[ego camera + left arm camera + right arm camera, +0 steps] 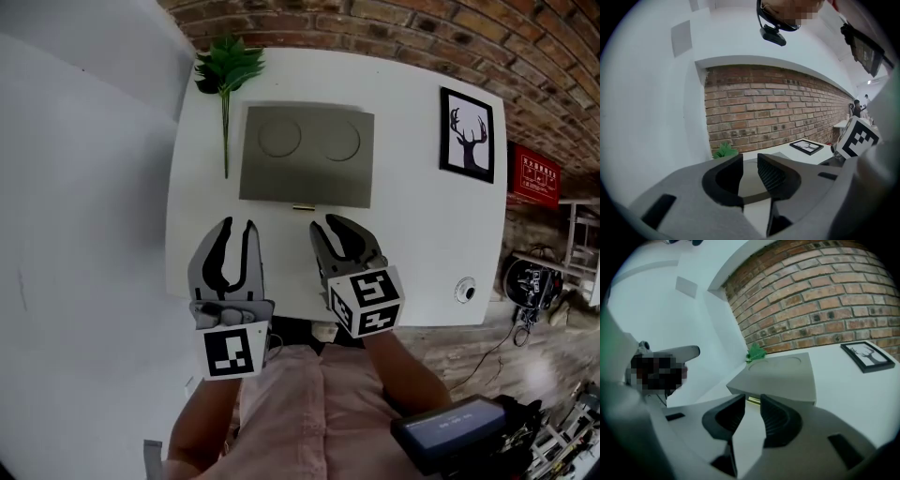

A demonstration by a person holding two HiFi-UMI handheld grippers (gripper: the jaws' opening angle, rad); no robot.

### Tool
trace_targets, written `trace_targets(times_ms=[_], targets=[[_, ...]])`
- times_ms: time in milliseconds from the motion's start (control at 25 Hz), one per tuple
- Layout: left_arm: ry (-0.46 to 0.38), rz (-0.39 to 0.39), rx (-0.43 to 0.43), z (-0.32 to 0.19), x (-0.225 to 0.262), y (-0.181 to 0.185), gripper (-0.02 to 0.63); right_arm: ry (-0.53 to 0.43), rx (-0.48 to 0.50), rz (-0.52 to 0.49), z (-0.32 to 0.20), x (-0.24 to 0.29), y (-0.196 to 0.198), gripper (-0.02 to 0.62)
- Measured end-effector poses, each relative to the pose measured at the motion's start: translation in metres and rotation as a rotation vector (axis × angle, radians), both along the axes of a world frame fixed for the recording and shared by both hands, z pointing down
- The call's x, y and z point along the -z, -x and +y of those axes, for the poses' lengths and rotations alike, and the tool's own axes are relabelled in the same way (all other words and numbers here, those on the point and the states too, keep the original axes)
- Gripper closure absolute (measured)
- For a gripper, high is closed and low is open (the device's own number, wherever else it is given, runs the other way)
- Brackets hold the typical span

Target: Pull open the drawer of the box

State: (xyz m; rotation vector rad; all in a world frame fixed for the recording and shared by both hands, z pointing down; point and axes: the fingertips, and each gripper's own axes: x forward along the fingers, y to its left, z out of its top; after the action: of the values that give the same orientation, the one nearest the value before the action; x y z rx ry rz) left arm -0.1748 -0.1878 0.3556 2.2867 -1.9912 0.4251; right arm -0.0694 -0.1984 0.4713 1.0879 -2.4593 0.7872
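White characters on the red sign (534, 175), perhaps Chinese, are unreadable.

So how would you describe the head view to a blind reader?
A person's left gripper and right gripper hover open and empty over a white table, just short of a flat grey box with a small handle on its near edge. A green sprig lies left of it, a framed picture right.
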Motion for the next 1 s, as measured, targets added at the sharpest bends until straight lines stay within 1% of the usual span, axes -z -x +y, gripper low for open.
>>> trace_targets(times_ms=[280,480,760,840,920,1000], targets=[[0.029,0.005,-0.006,-0.010,-0.017,0.004,0.509,0.142,-0.017,-0.046,-0.002,-0.027,0.003,0.485],[0.037,0.007,0.002,-0.016,-0.021,0.012,0.509,0.265,-0.032,-0.123,-0.009,-0.034,0.011,0.480],[0.021,-0.011,0.032,-0.022,-0.018,0.034,0.509,0.408,-0.071,-0.206,-0.016,-0.043,0.018,0.485],[0.012,-0.003,0.032,-0.024,-0.018,0.036,0.509,0.469,-0.074,-0.240,-0.014,-0.049,0.019,0.476],[0.039,0.010,0.037,-0.021,-0.023,0.036,0.509,0.526,-0.083,-0.282,-0.012,-0.053,0.023,0.466],[0.047,0.010,0.039,-0.020,-0.024,0.037,0.509,0.544,-0.093,-0.304,-0.015,-0.055,0.024,0.466]])
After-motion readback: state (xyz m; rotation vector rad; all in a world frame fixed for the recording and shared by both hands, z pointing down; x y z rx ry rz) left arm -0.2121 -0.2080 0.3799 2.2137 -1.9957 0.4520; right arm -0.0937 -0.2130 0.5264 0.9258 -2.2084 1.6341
